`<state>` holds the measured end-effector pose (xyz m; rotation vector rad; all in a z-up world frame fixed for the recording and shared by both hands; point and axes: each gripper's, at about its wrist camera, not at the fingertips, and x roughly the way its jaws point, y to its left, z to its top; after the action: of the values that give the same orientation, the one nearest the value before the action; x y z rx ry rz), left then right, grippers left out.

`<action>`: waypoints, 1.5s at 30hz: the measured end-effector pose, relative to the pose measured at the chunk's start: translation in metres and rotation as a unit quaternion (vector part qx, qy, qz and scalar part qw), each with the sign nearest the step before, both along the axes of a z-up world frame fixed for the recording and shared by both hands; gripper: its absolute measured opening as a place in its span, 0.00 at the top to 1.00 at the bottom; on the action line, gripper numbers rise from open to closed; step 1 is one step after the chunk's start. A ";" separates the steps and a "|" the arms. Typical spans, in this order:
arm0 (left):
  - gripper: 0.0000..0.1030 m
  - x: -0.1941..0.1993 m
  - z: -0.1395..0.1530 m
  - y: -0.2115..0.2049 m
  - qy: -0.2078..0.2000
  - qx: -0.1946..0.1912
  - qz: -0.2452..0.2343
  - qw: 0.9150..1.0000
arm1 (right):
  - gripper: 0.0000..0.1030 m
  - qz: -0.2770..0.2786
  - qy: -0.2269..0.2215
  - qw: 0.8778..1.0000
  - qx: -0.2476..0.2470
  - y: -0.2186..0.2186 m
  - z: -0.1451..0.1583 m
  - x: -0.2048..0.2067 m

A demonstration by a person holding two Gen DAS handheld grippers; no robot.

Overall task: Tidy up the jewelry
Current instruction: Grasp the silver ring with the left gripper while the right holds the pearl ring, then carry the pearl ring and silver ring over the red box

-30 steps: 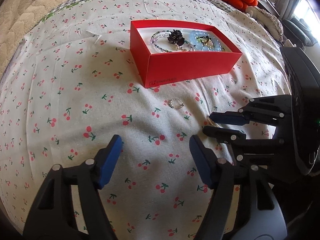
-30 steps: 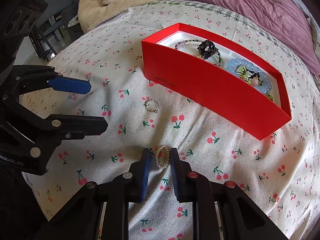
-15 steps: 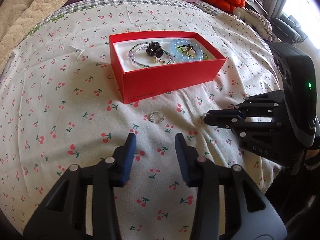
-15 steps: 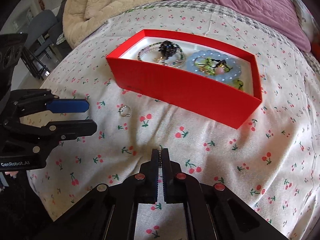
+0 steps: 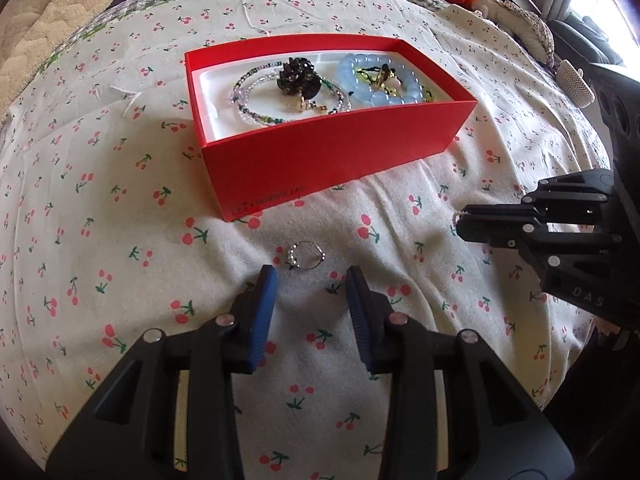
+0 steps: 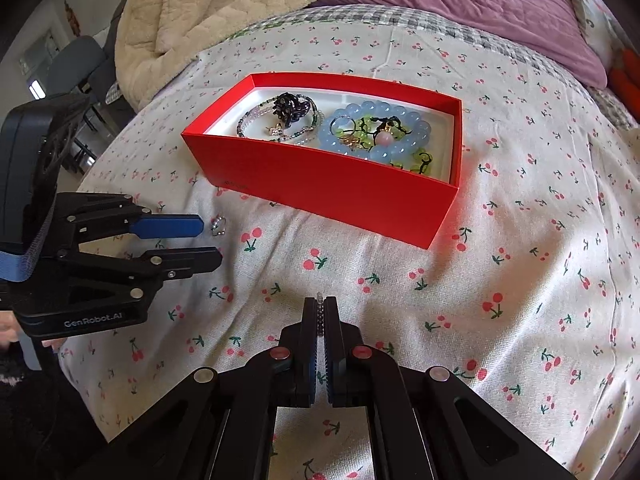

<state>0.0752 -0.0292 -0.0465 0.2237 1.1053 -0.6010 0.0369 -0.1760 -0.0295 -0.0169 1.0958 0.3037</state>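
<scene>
A: In the left wrist view, our left tool point(image 5: 310, 276) has been narrowing and stands partly apart, nothing gripped. The silver ring point(image 5: 306, 255) lies on the cherry-print bed sheet point(image 5: 100, 208) just beyond its tips, at 12 o'clock.

B: And the red box point(image 5: 332, 156) sits farther out, also near 12 o'clock, with the blue bead bracelet point(image 5: 380, 80) and black ornament point(image 5: 298, 76) inside. Our right tool point(image 5: 460, 222) comes in from 3 o'clock.

A: In the right wrist view, we see the right tool point(image 6: 320, 304) pinched tight on a small bead ring point(image 6: 319, 312), held edge-on between the pads.

B: The box point(image 6: 320, 176) lies at 12 o'clock. Our left tool point(image 6: 208, 240) enters from 9 o'clock, jaws partly apart, the silver ring point(image 6: 219, 225) just off its tips.
</scene>
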 end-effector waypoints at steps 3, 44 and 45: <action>0.63 0.003 -0.001 -0.002 -0.008 -0.001 -0.003 1.000 | 0.97 -0.002 -0.001 1.000 0.003 -0.005 0.001 0.000; 0.97 -0.003 0.021 0.017 -0.026 -0.013 0.026 0.999 | 0.97 -0.028 -0.029 0.999 0.033 -0.018 0.034 0.007; 0.97 -0.003 0.022 0.018 -0.027 -0.015 0.028 0.999 | 0.97 -0.028 -0.030 0.999 0.034 -0.019 0.035 0.007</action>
<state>0.0722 -0.0115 -0.0240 0.1825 1.0461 -0.5579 0.0438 -0.1945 0.0051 0.0646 1.0248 0.2881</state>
